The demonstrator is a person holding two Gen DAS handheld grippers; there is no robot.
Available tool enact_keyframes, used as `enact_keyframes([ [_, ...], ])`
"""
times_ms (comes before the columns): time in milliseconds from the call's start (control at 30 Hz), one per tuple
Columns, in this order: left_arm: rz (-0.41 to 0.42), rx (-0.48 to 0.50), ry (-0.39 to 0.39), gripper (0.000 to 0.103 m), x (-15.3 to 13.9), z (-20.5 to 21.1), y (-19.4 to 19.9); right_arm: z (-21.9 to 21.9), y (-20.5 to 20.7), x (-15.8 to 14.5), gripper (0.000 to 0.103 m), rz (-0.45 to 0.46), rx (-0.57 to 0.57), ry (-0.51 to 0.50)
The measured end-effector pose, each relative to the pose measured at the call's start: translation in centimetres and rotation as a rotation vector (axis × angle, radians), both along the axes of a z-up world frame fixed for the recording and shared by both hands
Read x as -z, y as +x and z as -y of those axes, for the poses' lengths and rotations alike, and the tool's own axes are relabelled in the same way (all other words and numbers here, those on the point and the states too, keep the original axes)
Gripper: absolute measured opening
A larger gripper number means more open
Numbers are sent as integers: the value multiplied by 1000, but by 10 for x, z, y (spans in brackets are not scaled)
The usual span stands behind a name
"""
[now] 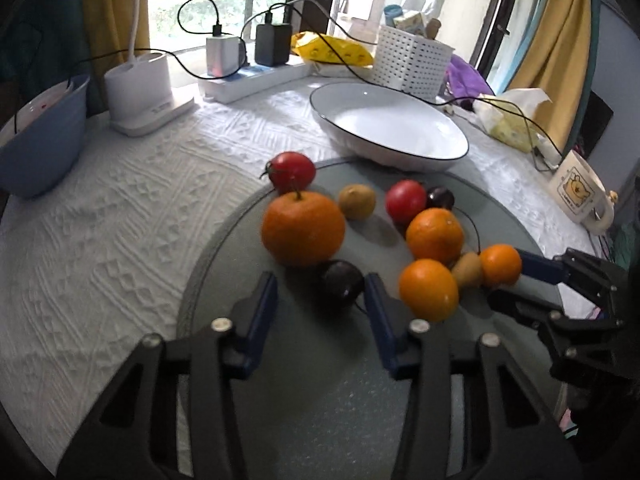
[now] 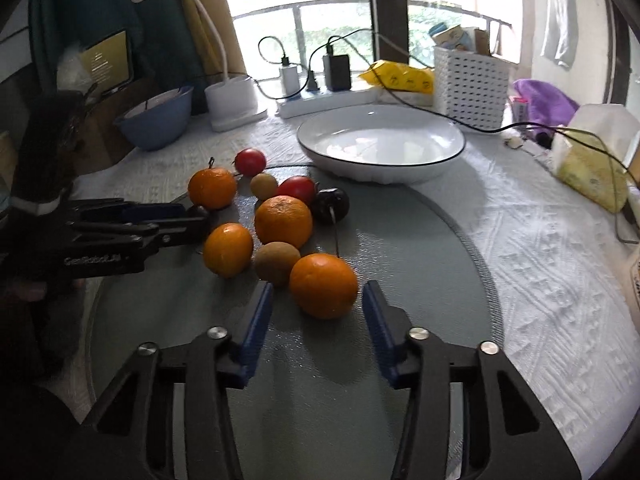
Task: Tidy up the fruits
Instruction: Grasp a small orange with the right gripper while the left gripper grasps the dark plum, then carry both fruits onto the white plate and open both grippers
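Daylit balcony window (image 2: 304, 28), yellow curtains (image 1: 556, 40), white textured tablecloth (image 1: 120, 216).

The left gripper (image 1: 320, 296) is reaching forward with its blue-padded jaws spread wide apart. The right gripper (image 2: 318, 304) is likewise pointing forward, jaws parted wide, both held low and level.
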State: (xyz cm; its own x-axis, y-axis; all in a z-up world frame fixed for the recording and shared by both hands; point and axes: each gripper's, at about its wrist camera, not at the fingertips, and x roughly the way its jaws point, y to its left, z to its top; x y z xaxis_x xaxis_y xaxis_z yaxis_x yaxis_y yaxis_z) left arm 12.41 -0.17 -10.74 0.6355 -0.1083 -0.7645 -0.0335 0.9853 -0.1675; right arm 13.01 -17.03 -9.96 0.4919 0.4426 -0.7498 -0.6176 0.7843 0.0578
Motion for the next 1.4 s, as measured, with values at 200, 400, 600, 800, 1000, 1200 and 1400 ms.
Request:
enact_keyframes([
  [200, -14, 20, 23, 27, -1, 12, 4, 1, 6, 3, 39, -11, 1, 6],
  [400, -17, 51, -10, 27, -4, 13, -2, 4, -2, -4, 39, 16, 16, 9],
  [600, 51, 93, -19, 27, -20, 18, -18, 15, -8, -11, 39, 29, 53, 17],
  [800, 103, 121, -10, 27, -37, 23, -28, 17, -12, -24, 39, 63, 61, 16],
  [1000, 163, 174, 17, 27, -56, 32, -25, 21, -10, -31, 39, 77, 72, 31],
  [1200, 194, 171, 3, 27, -67, 28, -3, 23, 6, -47, 39, 109, 92, 46],
  [1400, 152, 164, -43, 27, -67, 20, 46, 16, 32, -57, 39, 162, 82, 27],
])
